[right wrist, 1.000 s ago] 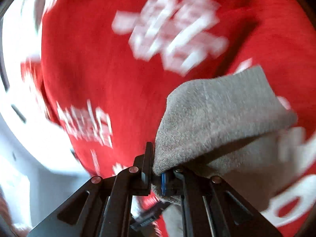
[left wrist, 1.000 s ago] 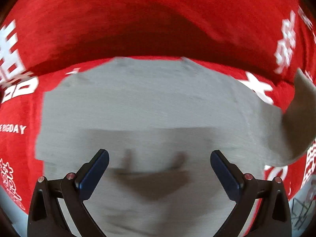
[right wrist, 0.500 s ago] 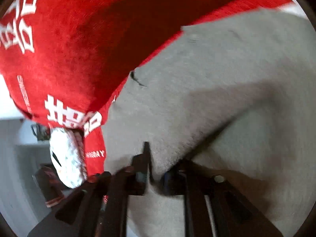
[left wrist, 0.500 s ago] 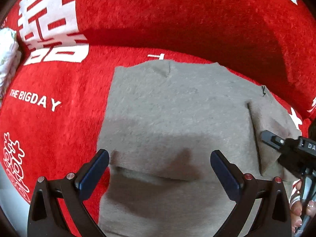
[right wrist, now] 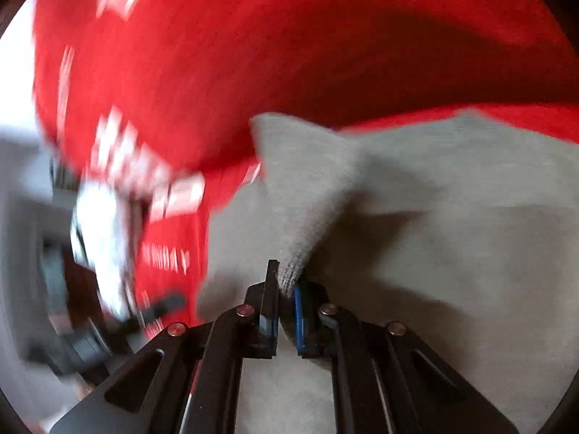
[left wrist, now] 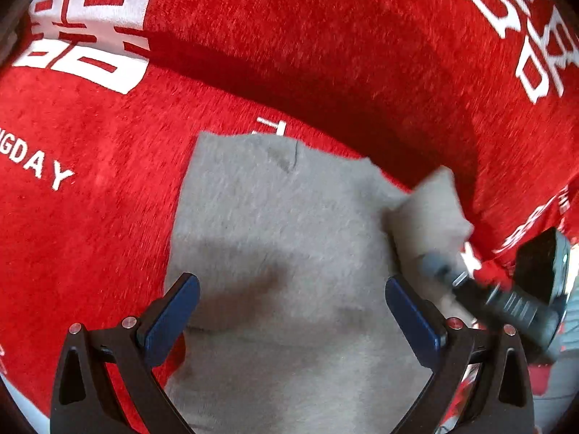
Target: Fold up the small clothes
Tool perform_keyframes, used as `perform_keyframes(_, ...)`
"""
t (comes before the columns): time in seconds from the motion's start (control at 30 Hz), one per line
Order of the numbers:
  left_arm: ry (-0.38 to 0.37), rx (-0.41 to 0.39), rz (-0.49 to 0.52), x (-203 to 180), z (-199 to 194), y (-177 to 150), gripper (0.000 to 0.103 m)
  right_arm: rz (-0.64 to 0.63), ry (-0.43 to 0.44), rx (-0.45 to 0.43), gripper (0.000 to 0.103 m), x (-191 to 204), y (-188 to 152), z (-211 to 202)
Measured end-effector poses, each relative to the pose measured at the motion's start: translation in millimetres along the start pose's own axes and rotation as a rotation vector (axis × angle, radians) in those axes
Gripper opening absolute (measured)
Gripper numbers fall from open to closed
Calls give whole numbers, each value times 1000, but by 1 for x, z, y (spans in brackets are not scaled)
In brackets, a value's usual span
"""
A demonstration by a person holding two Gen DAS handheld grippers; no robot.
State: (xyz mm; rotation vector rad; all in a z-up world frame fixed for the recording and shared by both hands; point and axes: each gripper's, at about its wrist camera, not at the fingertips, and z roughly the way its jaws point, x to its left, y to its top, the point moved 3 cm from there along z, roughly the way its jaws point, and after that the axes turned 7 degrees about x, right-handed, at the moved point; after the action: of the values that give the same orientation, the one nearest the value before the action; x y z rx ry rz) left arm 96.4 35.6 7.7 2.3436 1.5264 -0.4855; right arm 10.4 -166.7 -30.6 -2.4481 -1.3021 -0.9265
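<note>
A: Left side first. Red blanket (left wrist: 90, 238) with white lettering ran from 9 o'clock up to 12. The left gripper (left wrist: 293, 311) hung over the grey cloth (left wrist: 275, 224), fingers spread wide, nothing between them.

B: Where was the cloth?

A: Flat on the blanket, centre of the left view. Long axis looked to run 6 to 12 o'clock, far edge pointing at 12, though the near end was cut off, so that's a judgement.

B: Right side?

A: At 3 o'clock the right gripper (right wrist: 286, 303) was clamped narrow on a lifted corner (right wrist: 300, 188) of it.

B: Risks?

A: Thin bite; a fast pull could slip the corner out. With nothing pinning the body, the whole cloth might drag and fold crooked. Right view was blurred, so grip depth was unclear.
</note>
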Motion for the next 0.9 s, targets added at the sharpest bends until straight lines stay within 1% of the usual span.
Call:
perform_keyframes(0.03,-12,5,0,0,1,1,103,-30,-19,34,10,8,-4,11)
perform_keyframes(0.07,-27,13,0,-1,3,2,103,-52,-37,88,11,12,-11,24)
perform_keyframes(0.1,-35,20,0,-2,5,2,103,-54,-59,124,12,12,-17,31)
perform_keyframes(0.13,-42,29,2,-3,8,1,103,-55,-100,154,12,10,-26,36)
perform_keyframes(0.17,-45,39,6,-5,12,0,103,-55,-118,165,12,5,-35,36)
perform_keyframes(0.2,-47,50,11,-7,17,-2,103,-48,-111,163,17,2,-43,30)
perform_keyframes(0.23,-43,60,16,-9,22,-3,103,-32,-103,156,21,-13,-51,17)
perform_keyframes(0.27,-39,69,20,-10,26,-5,103,-9,-97,146,32,-21,-57,6)
perform_keyframes(0.3,-38,82,22,-12,31,-6,103,20,-93,134,46,-30,-63,-5)
perform_keyframes(0.37,-40,101,24,-15,38,-9,103,87,-89,100,56,-49,-75,-29)
perform_keyframes(0.43,-47,115,35,-23,42,-11,103,167,-101,70,56,-71,-87,-51)
perform_keyframes(0.47,-47,118,41,-25,42,-13,103,204,-96,58,56,-76,-90,-56)
perform_keyframes(0.53,-43,131,56,-32,47,-13,103,306,-76,22,56,-102,-107,-76)
perform_keyframes(0.63,-21,148,51,-36,56,-12,102,462,-47,-43,56,-131,-125,-96)
perform_keyframes(0.67,-11,148,44,-36,58,-12,93,520,-28,-72,56,-144,-132,-103)
perform_keyframes(0.7,-1,147,40,-35,59,-11,77,598,8,-115,56,-159,-141,-110)
perform_keyframes(0.73,18,150,38,-33,59,-11,71,642,34,-141,56,-164,-143,-111)
perform_keyframes(0.77,34,144,38,-32,58,-12,55,712,79,-185,56,-177,-149,-115)
perform_keyframes(0.8,33,139,40,-28,56,-12,30,757,110,-216,56,-184,-151,-117)
perform_keyframes(0.83,20,149,43,-26,56,-12,21,809,156,-259,56,-194,-154,-118)
perform_keyframes(0.87,5,160,40,-24,57,-12,17,830,180,-282,53,-199,-154,-119)
perform_keyframes(0.9,-1,159,39,-23,55,-12,17,846,198,-303,25,-204,-152,-120)
